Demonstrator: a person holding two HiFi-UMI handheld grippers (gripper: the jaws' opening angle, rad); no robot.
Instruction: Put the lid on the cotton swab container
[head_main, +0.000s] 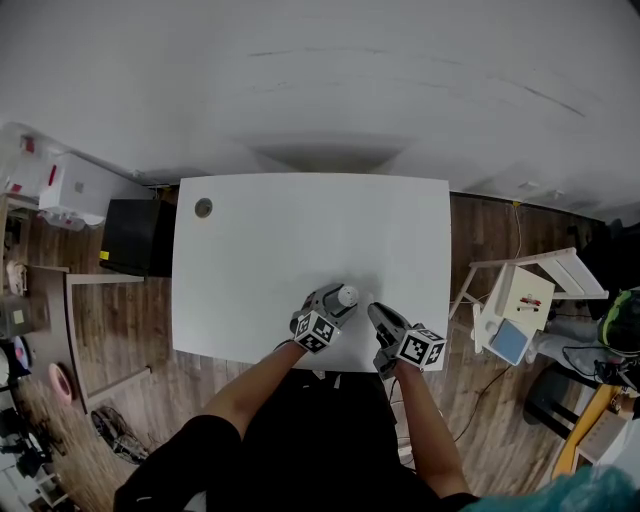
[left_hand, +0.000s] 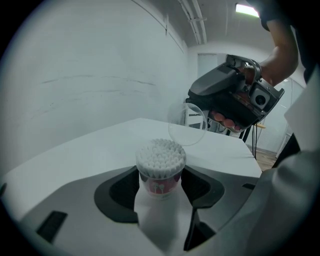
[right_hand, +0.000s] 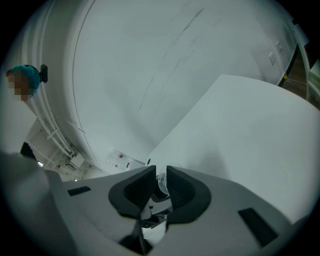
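**Lid poised, container waiting**

The open cotton swab container (left_hand: 160, 167) sits upright, clamped in the left gripper (left_hand: 161, 187) at the near edge of the white table (head_main: 300, 240). The clear lid (left_hand: 187, 125) hangs just beyond it, pinched by its rim in the right gripper (right_hand: 160, 185). Next job: level it, centre it, press down.

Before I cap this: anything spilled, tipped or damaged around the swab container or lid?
Nothing stands out. The cotton swab container sits upright in the left tool, swabs packed in and none on the table. The clear lid is pinched in the right tool, apart from the container, with no visible cracks.
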